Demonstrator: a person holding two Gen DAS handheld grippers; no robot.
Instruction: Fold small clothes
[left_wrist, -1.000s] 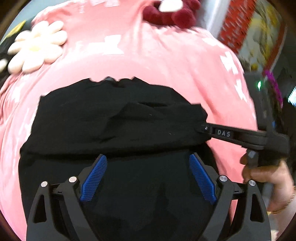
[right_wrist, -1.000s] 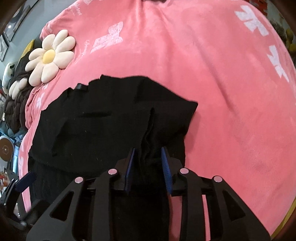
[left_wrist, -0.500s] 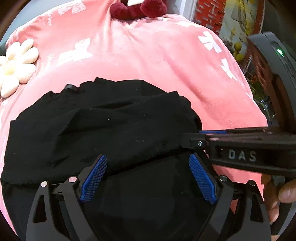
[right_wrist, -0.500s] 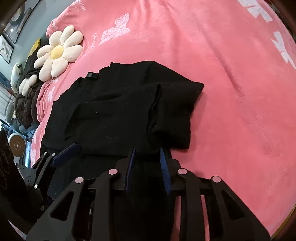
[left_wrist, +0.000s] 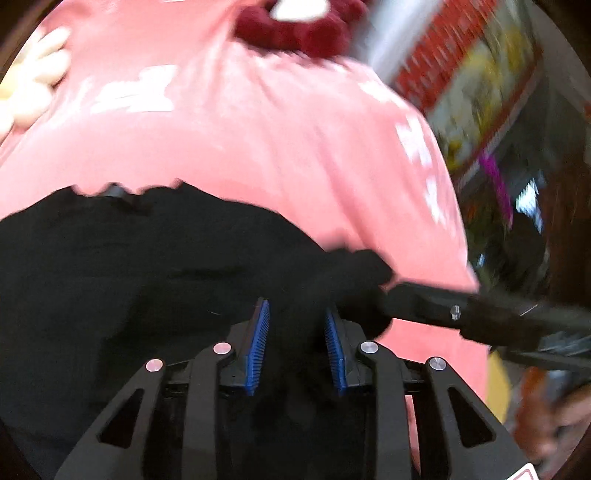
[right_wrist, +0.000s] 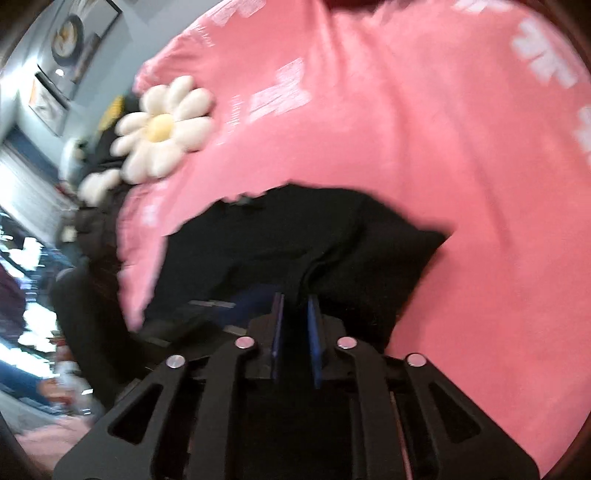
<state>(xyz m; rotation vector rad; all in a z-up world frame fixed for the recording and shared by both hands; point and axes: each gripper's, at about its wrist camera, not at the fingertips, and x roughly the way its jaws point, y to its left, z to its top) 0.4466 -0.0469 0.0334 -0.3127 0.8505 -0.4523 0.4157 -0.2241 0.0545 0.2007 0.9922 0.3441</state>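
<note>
A black garment (left_wrist: 140, 266) lies partly folded on the pink blanket (left_wrist: 258, 147). My left gripper (left_wrist: 295, 314) is shut on a bunch of the black cloth at its near right edge. My right gripper (right_wrist: 294, 302) is also shut on the black garment (right_wrist: 325, 236), pinching a ridge of cloth between its blue pads. In the left wrist view the right gripper (left_wrist: 391, 295) comes in from the right and meets the cloth just beside my left fingers. Both views are blurred by motion.
A white daisy cushion (right_wrist: 162, 129) lies at the blanket's far left; it also shows in the left wrist view (left_wrist: 29, 88). A dark red plush (left_wrist: 295, 26) sits at the far edge. The blanket's right edge (left_wrist: 454, 221) drops off to a cluttered room.
My left gripper has closed from wide open onto the cloth. Both grippers have come together at the garment's near right edge and both views have swung, with blur.
</note>
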